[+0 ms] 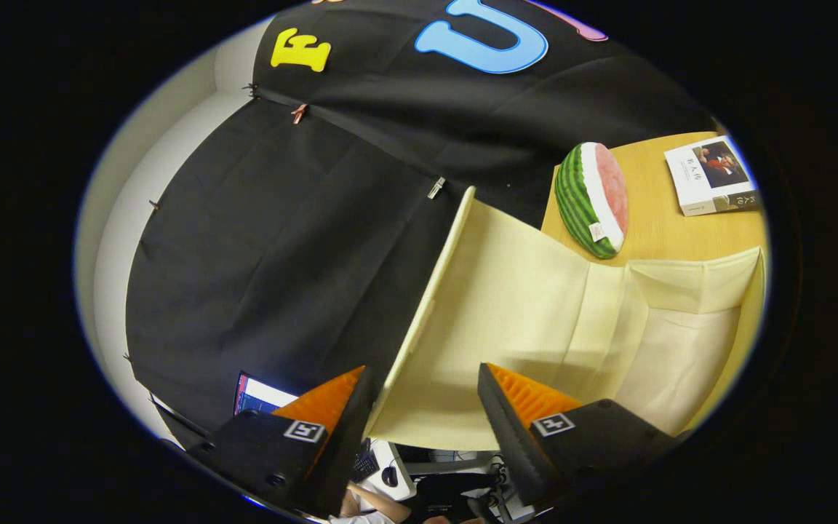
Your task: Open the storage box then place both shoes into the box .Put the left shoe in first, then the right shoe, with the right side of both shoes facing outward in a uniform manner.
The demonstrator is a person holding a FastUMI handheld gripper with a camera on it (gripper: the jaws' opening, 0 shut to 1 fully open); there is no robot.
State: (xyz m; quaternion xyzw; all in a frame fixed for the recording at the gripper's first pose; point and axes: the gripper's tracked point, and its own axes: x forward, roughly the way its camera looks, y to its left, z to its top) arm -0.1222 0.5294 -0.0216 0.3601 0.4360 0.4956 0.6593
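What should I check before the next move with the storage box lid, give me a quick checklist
1. Lid raised: the cream lid stands swung up from the storage box. Ok.
2. Grip: the gripper has its fingers apart, with the lid's lower edge between them; whether both press on it, cannot tell.
3. Box interior: the cream lining that shows holds no shoe. Ok for loading.
4. Shoes located: cannot tell from here.
5. Table beyond the box: the watermelon toy and the book lie on the wooden table, apart from the box opening. Ok.
6. Lid will stay up once released: cannot tell.
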